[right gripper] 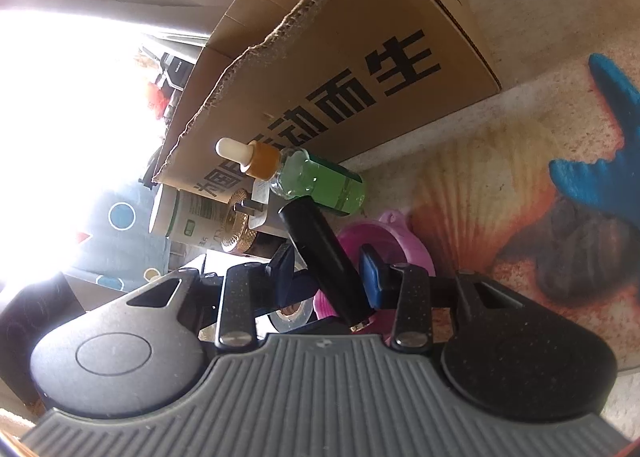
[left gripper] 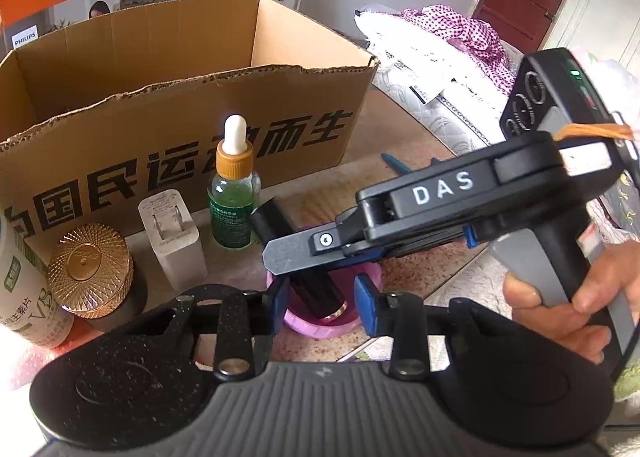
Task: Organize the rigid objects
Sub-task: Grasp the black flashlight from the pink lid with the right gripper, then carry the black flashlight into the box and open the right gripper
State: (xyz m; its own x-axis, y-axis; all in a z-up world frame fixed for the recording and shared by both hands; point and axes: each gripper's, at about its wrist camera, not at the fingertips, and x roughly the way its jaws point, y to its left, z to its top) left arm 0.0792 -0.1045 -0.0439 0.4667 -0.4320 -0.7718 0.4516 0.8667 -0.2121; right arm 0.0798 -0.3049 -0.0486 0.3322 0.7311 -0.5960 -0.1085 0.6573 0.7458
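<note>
gripped smooth black cylinder slantwise in right gripper, over round pink plastic cup. straddled cup with left gripper, pad contact unclear. corrugated cardboard box behind.

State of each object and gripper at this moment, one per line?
Box: open, upright.
Dropper bottle: capped, upright.
Charger: standing on end.
Gold-lidded jar: lidded.
Black tube: tilted, held by right gripper.
Pink cup: left gripper around it; contact unclear.

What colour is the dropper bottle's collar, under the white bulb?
Amber-orange, on the green dropper bottle; clearest in the left wrist view.
</note>
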